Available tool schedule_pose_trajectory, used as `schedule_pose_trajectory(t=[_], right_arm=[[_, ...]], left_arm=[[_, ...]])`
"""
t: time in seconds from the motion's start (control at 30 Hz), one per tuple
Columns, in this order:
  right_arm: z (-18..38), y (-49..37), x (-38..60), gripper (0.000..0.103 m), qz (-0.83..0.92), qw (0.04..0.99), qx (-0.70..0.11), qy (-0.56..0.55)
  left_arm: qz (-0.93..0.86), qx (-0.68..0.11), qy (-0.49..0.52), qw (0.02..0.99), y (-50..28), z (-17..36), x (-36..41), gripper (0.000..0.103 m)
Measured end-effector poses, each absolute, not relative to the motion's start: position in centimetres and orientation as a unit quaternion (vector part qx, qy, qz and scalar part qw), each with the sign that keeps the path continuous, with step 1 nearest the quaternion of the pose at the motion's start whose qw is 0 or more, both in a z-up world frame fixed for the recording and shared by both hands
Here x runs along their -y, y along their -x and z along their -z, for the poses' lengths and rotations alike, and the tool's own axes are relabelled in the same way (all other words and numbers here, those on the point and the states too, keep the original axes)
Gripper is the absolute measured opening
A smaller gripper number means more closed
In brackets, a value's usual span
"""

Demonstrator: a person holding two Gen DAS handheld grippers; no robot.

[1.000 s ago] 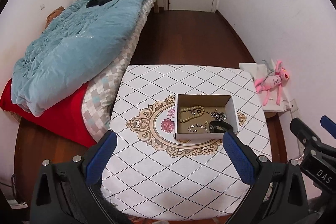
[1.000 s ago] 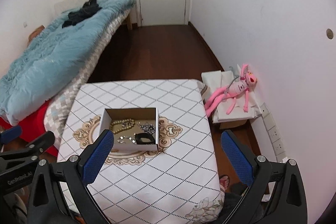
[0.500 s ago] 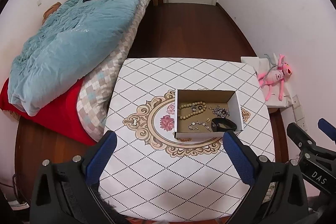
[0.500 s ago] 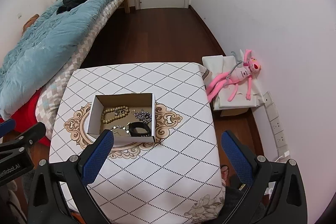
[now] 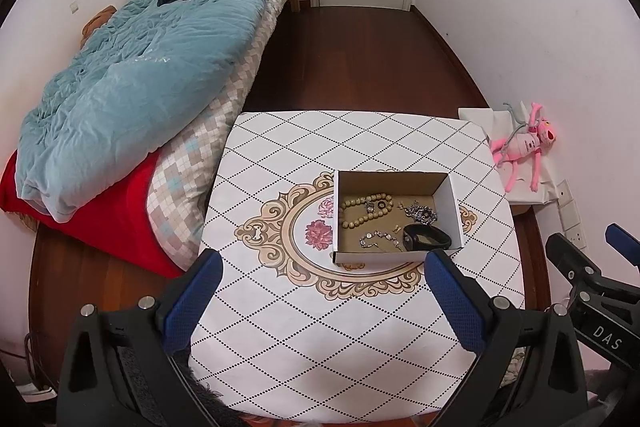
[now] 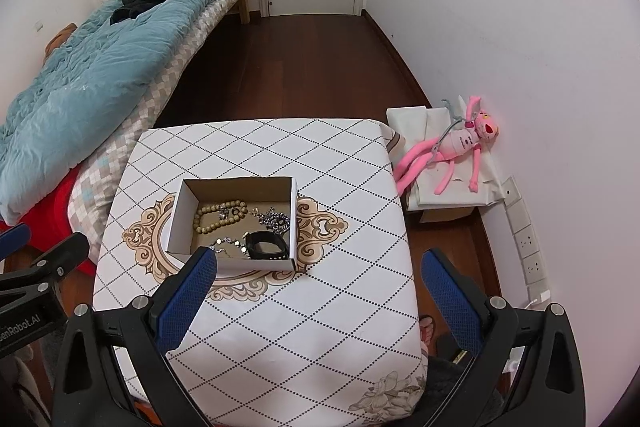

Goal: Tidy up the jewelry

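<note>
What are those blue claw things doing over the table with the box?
A person holds a gripper in each hand above the table. The left gripper and the right gripper both have their jaws open and hold nothing. On the table sits a small cardboard box with jewelry inside: a bead necklace, silver chains and a black bracelet. Nothing has been picked up yet.
</note>
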State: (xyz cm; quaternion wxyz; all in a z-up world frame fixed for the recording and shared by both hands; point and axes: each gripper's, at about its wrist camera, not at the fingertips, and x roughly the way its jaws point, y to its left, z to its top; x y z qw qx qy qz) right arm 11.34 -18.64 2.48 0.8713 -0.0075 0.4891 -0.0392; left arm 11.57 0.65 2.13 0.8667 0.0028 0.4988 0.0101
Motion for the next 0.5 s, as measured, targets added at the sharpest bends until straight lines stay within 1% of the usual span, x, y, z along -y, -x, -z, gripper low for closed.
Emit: schedule_pose_trajectory(t=[0.5], right_arm=[[-2.33,-11.03,18.70,0.103,0.035,0.870,-0.491,0.007]], left_arm=[[-0.005,-0.503,-0.006,0.864,-11.34,-1.55,-0.60,0.103]])
